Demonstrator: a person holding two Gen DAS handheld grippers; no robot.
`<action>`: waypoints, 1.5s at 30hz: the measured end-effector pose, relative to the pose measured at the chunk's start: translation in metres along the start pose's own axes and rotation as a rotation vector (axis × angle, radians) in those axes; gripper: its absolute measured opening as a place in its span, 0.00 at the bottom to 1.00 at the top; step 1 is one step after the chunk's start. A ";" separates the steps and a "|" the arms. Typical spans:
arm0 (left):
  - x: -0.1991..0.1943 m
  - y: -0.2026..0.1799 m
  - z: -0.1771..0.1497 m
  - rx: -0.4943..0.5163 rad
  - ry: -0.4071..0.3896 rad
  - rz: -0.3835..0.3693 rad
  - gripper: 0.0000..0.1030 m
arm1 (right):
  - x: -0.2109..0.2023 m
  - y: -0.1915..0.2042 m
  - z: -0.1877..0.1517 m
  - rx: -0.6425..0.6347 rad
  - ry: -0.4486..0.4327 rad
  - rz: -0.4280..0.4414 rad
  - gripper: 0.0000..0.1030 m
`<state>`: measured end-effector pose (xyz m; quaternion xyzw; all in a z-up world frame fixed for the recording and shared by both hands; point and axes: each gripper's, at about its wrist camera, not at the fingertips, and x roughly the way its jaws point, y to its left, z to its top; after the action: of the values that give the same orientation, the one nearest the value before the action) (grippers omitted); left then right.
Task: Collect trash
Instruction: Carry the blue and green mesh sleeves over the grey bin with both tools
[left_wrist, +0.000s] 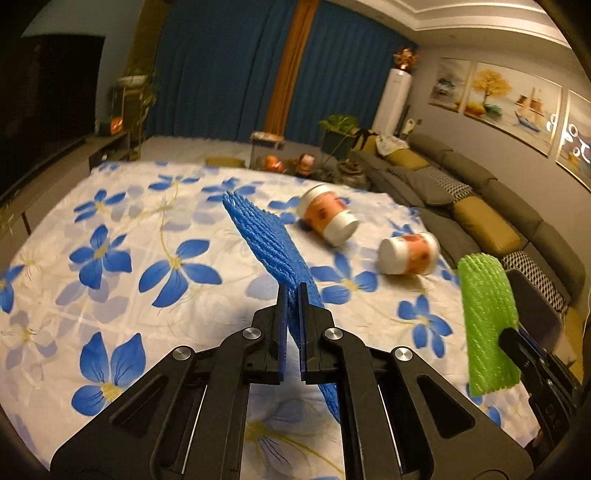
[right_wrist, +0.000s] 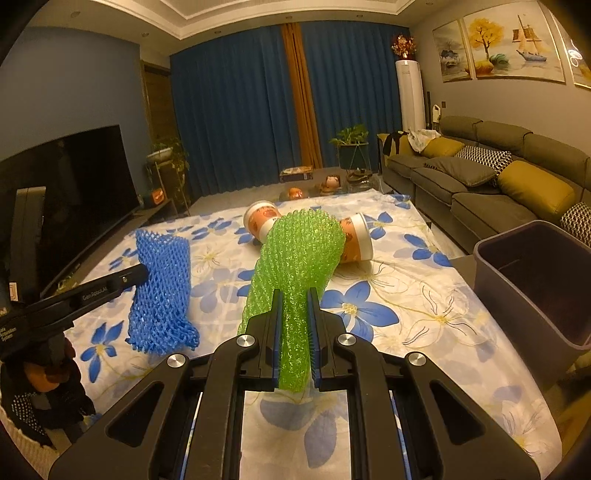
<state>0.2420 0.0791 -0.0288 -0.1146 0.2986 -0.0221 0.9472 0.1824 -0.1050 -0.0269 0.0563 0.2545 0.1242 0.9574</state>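
Trash in hand: blue foam net (left_wrist: 266, 240) pinched in left gripper (left_wrist: 292, 291), green foam net (right_wrist: 295, 254) pinched in right gripper (right_wrist: 295, 295), both raised above floral cloth (right_wrist: 424, 295). Two paper cups (left_wrist: 327, 214) lying tipped further back. Best carried rightward over grey bin (right_wrist: 532, 266), grips kept firm until above its opening.

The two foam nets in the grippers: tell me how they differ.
The blue foam net is blue; the green foam net is bright green. The blue one is clamped in the left gripper, the green one in the right gripper. The blue net hangs as a flat sheet, while the green net bulges round above its pinch. Both are mesh sleeves held up off the flowered cloth.
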 end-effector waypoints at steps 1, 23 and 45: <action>-0.004 -0.004 0.000 0.008 -0.008 -0.004 0.04 | -0.004 -0.001 0.000 0.003 -0.006 0.005 0.13; -0.034 -0.149 -0.007 0.208 -0.062 -0.192 0.04 | -0.090 -0.095 0.005 0.085 -0.144 -0.128 0.13; 0.031 -0.345 -0.012 0.408 -0.028 -0.455 0.04 | -0.099 -0.214 0.004 0.192 -0.175 -0.452 0.13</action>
<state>0.2693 -0.2627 0.0235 0.0135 0.2413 -0.2917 0.9255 0.1464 -0.3376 -0.0129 0.0991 0.1874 -0.1228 0.9695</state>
